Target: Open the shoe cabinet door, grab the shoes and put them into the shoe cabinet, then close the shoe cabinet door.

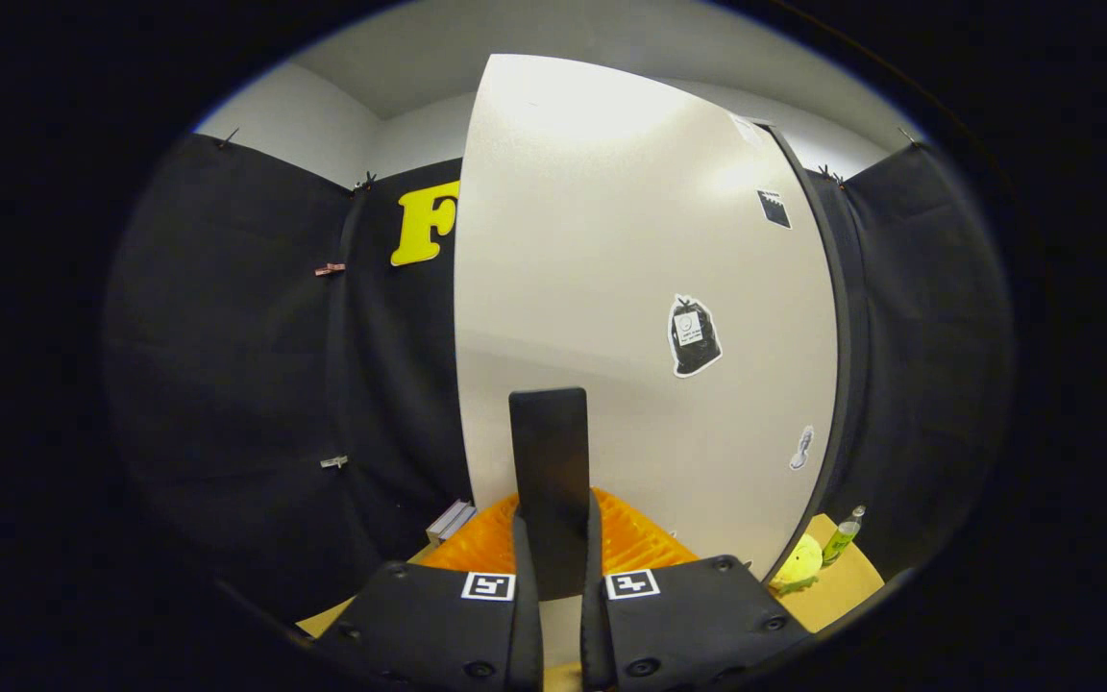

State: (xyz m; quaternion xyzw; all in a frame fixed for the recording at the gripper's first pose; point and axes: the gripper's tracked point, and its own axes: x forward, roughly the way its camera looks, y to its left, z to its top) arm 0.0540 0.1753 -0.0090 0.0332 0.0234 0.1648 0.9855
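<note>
We see our hand-held gripper (553, 577) at lower centre clamped on the dark flat upright handle (550, 461) of the pale shoe cabinet door (611, 288) filling mid-frame, orange ribbed item (645, 543) behind

Tool (553, 577) clamped on door handle (549, 461)

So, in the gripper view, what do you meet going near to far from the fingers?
Gripper, fingers shut on the black door handle → orange ridged item just behind → white cabinet door → black cloth wall.
</note>
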